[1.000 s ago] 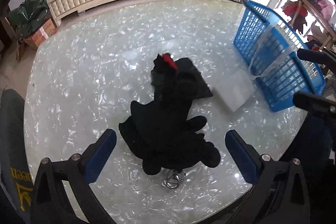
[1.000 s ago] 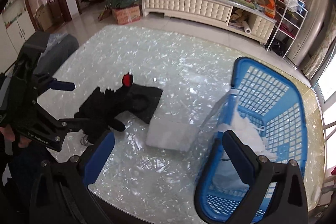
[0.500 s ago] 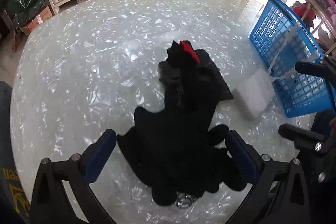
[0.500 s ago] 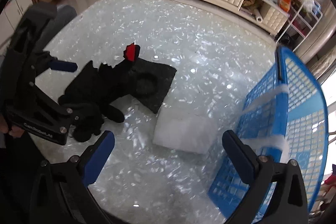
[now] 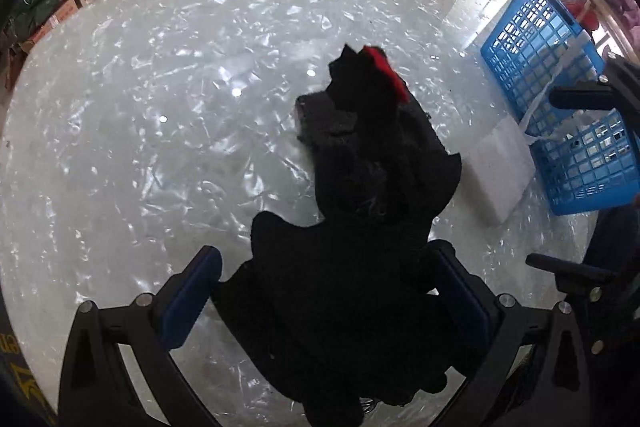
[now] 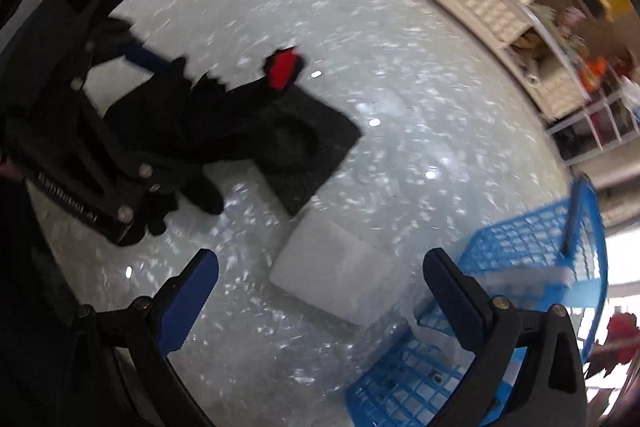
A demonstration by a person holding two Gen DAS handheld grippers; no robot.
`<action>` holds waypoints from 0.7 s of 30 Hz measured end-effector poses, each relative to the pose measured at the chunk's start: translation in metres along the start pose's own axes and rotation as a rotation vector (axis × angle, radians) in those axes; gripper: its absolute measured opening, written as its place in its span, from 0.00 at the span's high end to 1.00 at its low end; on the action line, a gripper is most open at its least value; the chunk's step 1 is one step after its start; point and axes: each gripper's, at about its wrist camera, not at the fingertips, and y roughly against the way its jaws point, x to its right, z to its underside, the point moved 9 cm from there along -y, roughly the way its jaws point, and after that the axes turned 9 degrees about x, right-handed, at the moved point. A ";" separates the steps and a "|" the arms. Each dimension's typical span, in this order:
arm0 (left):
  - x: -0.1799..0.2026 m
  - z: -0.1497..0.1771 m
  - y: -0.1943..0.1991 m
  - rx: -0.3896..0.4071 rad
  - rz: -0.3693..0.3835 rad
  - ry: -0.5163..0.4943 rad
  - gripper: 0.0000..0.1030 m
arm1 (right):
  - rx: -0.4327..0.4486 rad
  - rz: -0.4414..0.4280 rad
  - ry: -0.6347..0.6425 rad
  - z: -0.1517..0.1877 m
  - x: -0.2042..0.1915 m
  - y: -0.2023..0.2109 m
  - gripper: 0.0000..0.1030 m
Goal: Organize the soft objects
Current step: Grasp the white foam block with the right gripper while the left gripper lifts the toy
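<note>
Left wrist view: black plush toy with red crest (image 5: 360,227) at lower centre on pearly worktop (image 5: 160,147), between wide-apart jaws of left gripper (image 5: 328,291). Risks: pinching only a floppy wing, dragging grey mat (image 5: 320,119).

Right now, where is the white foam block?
In both views the white foam block lies flat on the table, between the black plush toy and the blue basket.
</note>
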 end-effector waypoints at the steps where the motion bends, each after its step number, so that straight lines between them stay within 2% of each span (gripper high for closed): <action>1: 0.000 0.000 -0.001 -0.006 0.009 0.005 0.00 | -0.014 -0.005 0.029 0.000 -0.003 -0.002 0.00; 4: 0.000 -0.002 0.002 -0.009 0.018 0.002 0.00 | -0.060 -0.014 0.091 0.002 -0.008 -0.005 0.00; 6: 0.004 -0.002 0.006 -0.007 0.027 -0.021 0.00 | -0.094 0.017 0.139 0.004 -0.007 -0.007 0.00; 11: 0.012 0.001 -0.004 -0.032 0.047 -0.053 0.00 | -0.187 0.022 0.256 0.011 -0.003 -0.013 0.01; 13: 0.014 -0.002 -0.005 -0.020 0.052 -0.059 0.00 | -0.209 0.025 0.296 0.014 -0.002 -0.016 0.01; 18: 0.015 -0.005 -0.006 -0.003 0.059 -0.066 0.00 | -0.267 -0.015 0.476 0.022 -0.011 -0.026 0.01; 21: 0.017 -0.005 -0.003 -0.001 0.071 -0.069 0.11 | -0.280 -0.034 0.583 0.025 -0.016 -0.034 0.01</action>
